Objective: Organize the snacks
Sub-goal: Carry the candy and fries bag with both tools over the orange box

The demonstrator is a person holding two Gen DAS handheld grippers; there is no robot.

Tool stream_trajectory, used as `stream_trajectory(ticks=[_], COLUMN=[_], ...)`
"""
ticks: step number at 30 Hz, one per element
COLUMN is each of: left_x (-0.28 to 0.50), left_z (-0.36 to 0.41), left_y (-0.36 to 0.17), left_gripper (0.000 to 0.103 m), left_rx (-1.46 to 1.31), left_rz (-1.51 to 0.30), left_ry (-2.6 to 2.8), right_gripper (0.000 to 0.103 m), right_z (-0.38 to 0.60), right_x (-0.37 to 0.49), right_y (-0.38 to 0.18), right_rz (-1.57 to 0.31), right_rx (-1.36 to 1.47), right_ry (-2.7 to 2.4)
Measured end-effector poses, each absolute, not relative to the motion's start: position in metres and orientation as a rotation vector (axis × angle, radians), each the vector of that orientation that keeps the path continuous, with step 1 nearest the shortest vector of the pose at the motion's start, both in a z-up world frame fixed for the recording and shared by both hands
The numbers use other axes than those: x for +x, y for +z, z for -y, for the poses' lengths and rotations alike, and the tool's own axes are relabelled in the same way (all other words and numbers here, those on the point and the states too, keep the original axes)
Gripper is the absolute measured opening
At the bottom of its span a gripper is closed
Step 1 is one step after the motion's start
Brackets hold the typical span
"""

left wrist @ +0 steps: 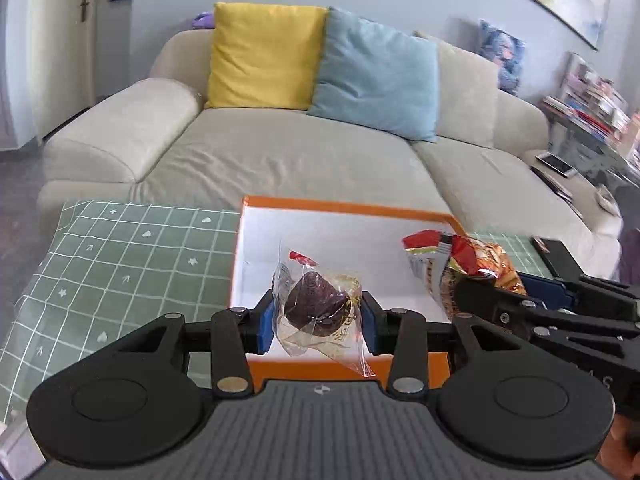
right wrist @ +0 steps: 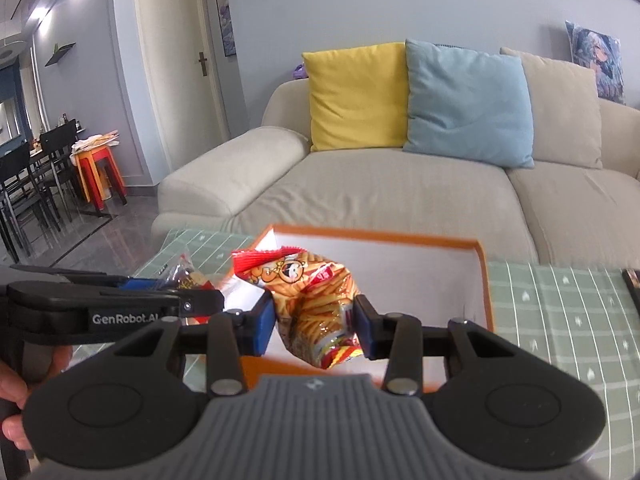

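Note:
My left gripper [left wrist: 318, 322] is shut on a clear-wrapped dark chocolate cake [left wrist: 314, 304], held above the near side of an orange box [left wrist: 344, 206] with a white inside. My right gripper [right wrist: 316, 322] is shut on an orange and red bag of stick snacks [right wrist: 316, 300], also over the box [right wrist: 484, 280]. In the left wrist view the snack bag [left wrist: 476, 264] and the right gripper's black fingers [left wrist: 500, 304] show at the right. In the right wrist view the left gripper's fingers [right wrist: 160, 300] and its wrapped cake [right wrist: 186, 274] show at the left. The box floor looks bare.
The box rests on a green checked cloth [left wrist: 120, 264] over a low table. A beige sofa [left wrist: 280, 160] with yellow [left wrist: 262, 56] and blue [left wrist: 380, 76] cushions lies straight behind. A dark flat object [right wrist: 632, 284] sits at the cloth's right edge. A person's hand [right wrist: 12, 400] holds the left gripper.

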State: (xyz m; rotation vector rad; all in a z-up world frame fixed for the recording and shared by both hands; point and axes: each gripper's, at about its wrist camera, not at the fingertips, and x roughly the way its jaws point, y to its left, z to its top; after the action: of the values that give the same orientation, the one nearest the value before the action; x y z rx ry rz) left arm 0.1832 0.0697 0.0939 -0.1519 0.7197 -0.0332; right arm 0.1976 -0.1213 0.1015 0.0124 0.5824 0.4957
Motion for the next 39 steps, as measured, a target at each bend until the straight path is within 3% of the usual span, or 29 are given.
stream_trajectory(ticks=[5, 16, 32, 39], left_x=[0.227, 0.270, 0.286, 0.290], left_z=[-0.077, -0.073, -0.052, -0.049], left_y=[0.078, 0.031, 0.006, 0.004], left_gripper=[0.047, 0.047, 0.048, 0.051], left_rx=[-0.130, 0.004, 0.295, 0.336], left_rz=[-0.804, -1.036, -1.126, -1.133], left_ry=[-0.010, -0.039, -0.143, -0.132], right_gripper=[0.039, 0.040, 0.042, 0.042], right_z=[0.100, 0.084, 0.078, 0.079], right_x=[0.248, 0.335, 0.358, 0.353], right_y=[0.095, 0.036, -0.014, -0.015], right_rz=[-0.603, -0.977, -1.312, -1.326], right_rx=[-0.033, 0.031, 0.113, 0.131], right_ry=[0.453, 0.535, 0.492, 0.474])
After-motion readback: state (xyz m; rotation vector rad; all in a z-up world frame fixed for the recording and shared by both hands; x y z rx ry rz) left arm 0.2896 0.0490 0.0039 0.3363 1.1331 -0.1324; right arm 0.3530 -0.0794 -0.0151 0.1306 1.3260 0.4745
